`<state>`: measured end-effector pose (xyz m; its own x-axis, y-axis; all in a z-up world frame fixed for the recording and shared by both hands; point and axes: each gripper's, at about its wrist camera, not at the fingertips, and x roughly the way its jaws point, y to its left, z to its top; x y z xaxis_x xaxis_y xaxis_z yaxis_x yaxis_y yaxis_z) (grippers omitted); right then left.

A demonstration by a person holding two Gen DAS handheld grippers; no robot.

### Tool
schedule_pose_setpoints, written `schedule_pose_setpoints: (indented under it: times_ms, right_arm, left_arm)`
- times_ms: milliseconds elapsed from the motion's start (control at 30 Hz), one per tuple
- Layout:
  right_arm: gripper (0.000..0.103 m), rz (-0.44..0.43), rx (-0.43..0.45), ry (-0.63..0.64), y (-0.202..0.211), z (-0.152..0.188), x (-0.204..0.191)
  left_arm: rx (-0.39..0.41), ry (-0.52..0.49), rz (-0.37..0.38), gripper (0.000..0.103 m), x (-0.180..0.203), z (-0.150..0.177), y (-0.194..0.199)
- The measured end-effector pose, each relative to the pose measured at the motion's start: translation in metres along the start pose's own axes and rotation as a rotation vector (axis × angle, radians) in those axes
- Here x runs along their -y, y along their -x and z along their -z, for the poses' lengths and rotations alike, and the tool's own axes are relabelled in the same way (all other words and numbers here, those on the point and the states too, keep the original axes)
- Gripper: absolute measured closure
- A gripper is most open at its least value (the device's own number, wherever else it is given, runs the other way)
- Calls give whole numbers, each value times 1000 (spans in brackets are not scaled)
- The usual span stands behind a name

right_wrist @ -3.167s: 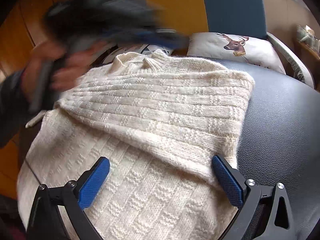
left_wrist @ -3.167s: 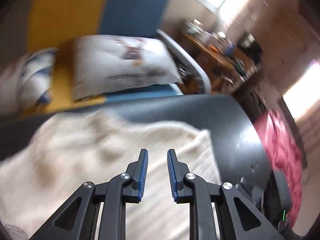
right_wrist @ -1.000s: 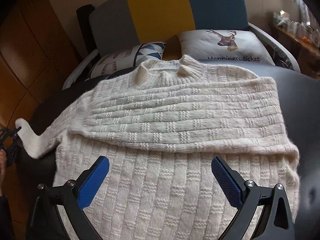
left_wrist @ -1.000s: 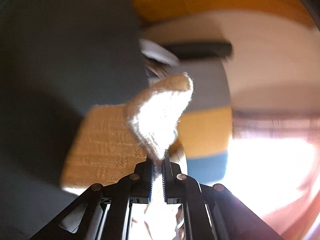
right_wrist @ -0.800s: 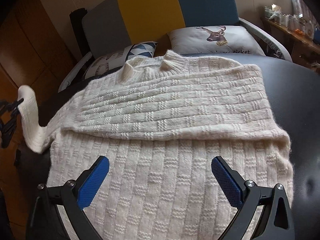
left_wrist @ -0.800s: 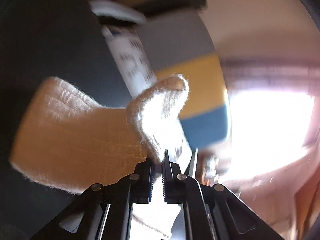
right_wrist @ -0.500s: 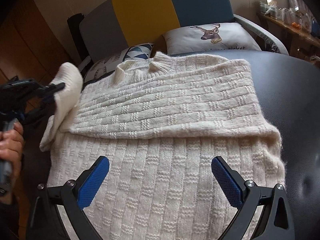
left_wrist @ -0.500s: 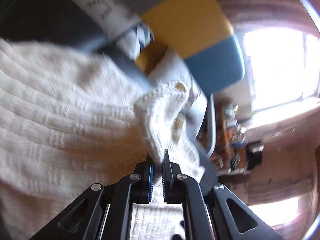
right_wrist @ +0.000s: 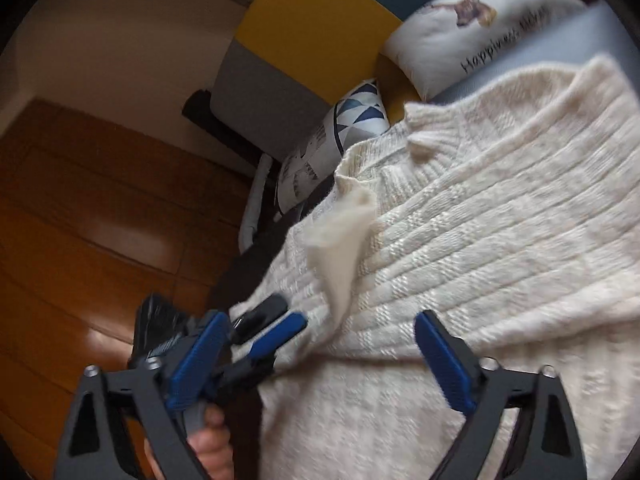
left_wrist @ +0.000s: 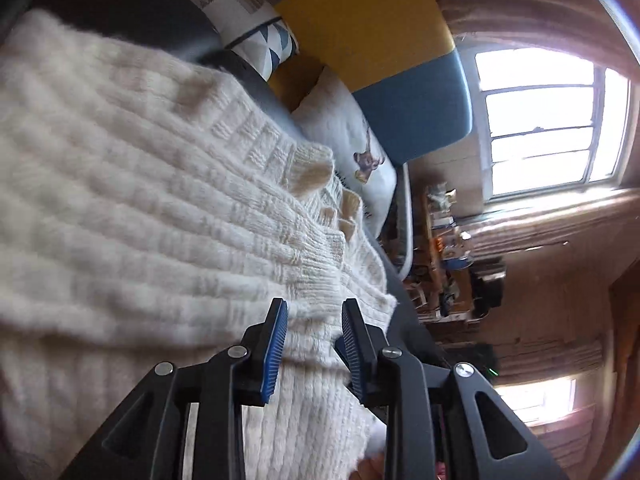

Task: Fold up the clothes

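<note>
A cream knit sweater (left_wrist: 140, 220) lies on a black table (left_wrist: 132, 8), its right sleeve folded across the chest. In the right wrist view the sweater (right_wrist: 500, 240) fills the right side, and its left sleeve cuff (right_wrist: 344, 240) lies folded over the body near the collar. My left gripper (left_wrist: 312, 320) is open just above the sweater, holding nothing; it also shows in the right wrist view (right_wrist: 272, 320) at the sweater's left edge. My right gripper (right_wrist: 320, 344) is wide open and empty above the sweater's lower part.
A sofa with grey, yellow and blue panels (right_wrist: 304, 24) stands behind the table. A deer-print cushion (right_wrist: 472, 20) and a triangle-pattern cushion (right_wrist: 352, 120) lie on it. Wooden floor (right_wrist: 80, 220) is to the left. A cluttered shelf (left_wrist: 448, 248) and windows (left_wrist: 548, 120) are at the far side.
My left gripper carried the left sleeve cuff up from the table's left side over the sweater body, then opened and let it go. My right gripper tilted and stayed open.
</note>
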<state>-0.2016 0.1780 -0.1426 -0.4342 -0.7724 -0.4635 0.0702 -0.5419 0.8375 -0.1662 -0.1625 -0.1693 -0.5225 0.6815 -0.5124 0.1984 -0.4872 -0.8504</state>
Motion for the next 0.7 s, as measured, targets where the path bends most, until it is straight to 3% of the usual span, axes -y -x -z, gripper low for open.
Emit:
schedule_pose_setpoints:
  times_ms: [133,200,333,367,433,467,567,700]
  right_arm:
    - [32,-33,-3,-104,-29,-1,11]
    - [46,-47,0,-150,-41,1,16]
    - [48,-36,30,-165,-56,5,13]
    - [54,-20,33,-161,-61,4,10]
    - [86,63,21,-114,-69,1,0]
    - [96,115,13,-84,-73,-1,-6]
    - [96,253,-13,63,-84,-7,-39]
    - [96,298,-24,283,-87,-19,-107]
  left_arm:
    - [54,55,22,76,-28,5,47]
    - [88,103,41,75,-47,7,63]
    - [146,201,79,75,-82,14,90]
    - [156,226,92,75,-89,15,95]
    - [173,250,123,75,-97,19,104]
    - [179,253,138,75,-99,21,106]
    - [189,262,181,75,-101,26,101]
    - [174,213,128,76,-90,34,85]
